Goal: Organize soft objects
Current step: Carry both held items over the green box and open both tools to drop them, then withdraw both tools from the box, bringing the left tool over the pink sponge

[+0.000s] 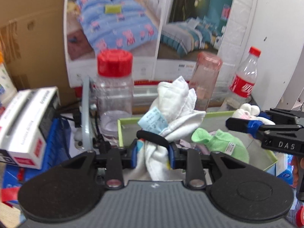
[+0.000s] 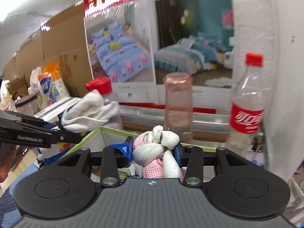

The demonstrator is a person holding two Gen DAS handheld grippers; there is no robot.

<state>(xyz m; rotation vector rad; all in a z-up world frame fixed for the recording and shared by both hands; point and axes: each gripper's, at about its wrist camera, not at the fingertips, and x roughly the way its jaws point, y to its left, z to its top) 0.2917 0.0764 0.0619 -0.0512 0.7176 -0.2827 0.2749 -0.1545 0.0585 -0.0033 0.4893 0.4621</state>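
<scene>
My left gripper (image 1: 153, 152) is shut on a bunched white cloth (image 1: 178, 102) with a pale blue tag, held above a green-rimmed box (image 1: 119, 131). A green cloth (image 1: 222, 144) lies inside that box. My right gripper (image 2: 153, 152) is shut on a knotted pink and white sock bundle (image 2: 157, 148), over the same box (image 2: 95, 133). The right gripper (image 1: 247, 125) shows in the left wrist view at the right, with the bundle (image 1: 247, 112) behind it. The left gripper (image 2: 62, 131) and its white cloth (image 2: 91, 108) show at the left of the right wrist view.
A clear jar with a red lid (image 1: 114, 87), a pink tumbler (image 1: 205, 79) and a cola bottle (image 1: 245, 76) stand behind the box. A white carton (image 1: 26, 129) lies at the left on blue packaging. Bedding posters and cardboard form the back wall.
</scene>
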